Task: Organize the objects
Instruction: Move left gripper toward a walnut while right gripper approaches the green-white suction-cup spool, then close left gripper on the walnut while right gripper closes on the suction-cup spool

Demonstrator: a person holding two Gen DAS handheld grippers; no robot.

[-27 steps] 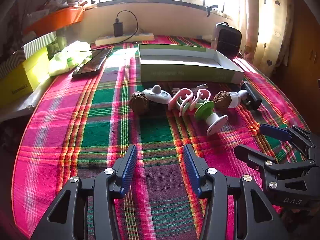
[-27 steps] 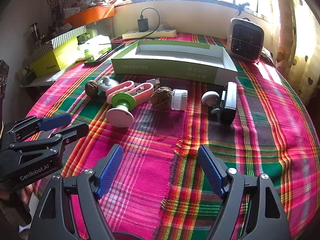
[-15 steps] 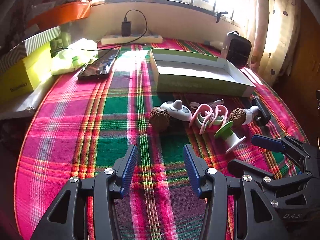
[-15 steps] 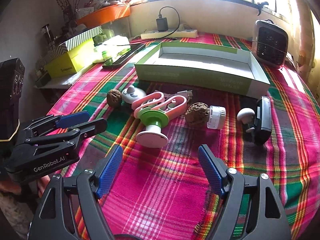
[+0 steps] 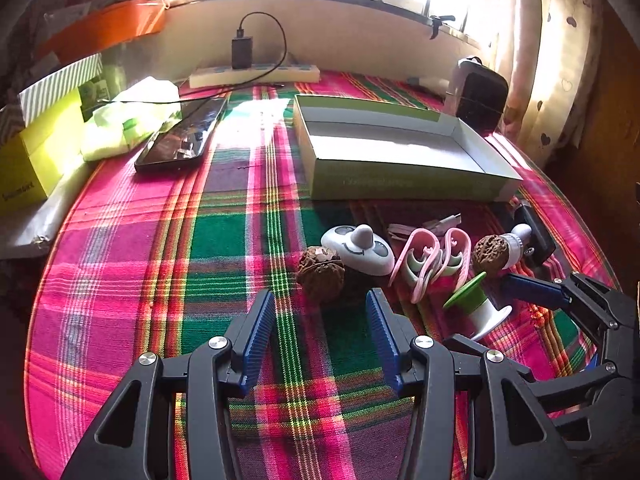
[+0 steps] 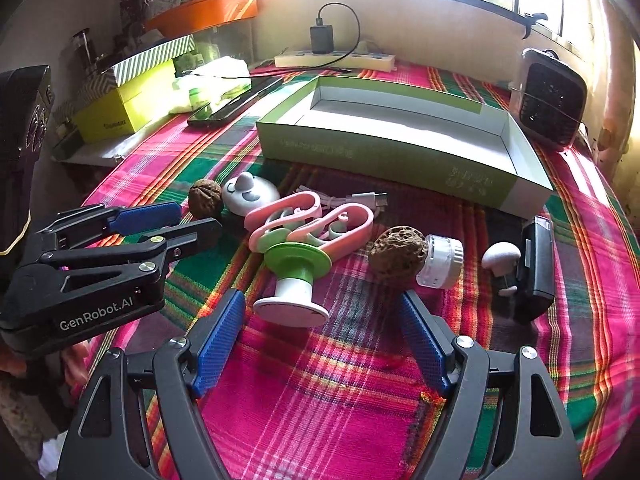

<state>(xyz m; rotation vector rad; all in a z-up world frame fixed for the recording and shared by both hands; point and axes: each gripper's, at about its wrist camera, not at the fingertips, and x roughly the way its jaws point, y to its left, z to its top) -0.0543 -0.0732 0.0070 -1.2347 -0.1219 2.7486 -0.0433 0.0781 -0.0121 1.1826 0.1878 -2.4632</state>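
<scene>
Wrinkled brown walnut (image 5: pixel 321 271) near left tongs (image 5: pixel 320 320), both tongs spread, right tongs (image 6: pixel 320 324) empty

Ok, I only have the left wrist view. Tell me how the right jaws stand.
Observer: The right gripper is open, with nothing between its jaws. The green-topped stand lies just in front.
Operator: Now say what sits past the right-hand walnut.
Observer: A white ribbed cap sits right beside that walnut. Further right, a white mushroom-shaped piece lies beside a black device.
Operator: Read the left gripper's side.
Observer: The left gripper is lettered "GenRobot.AI".
</scene>
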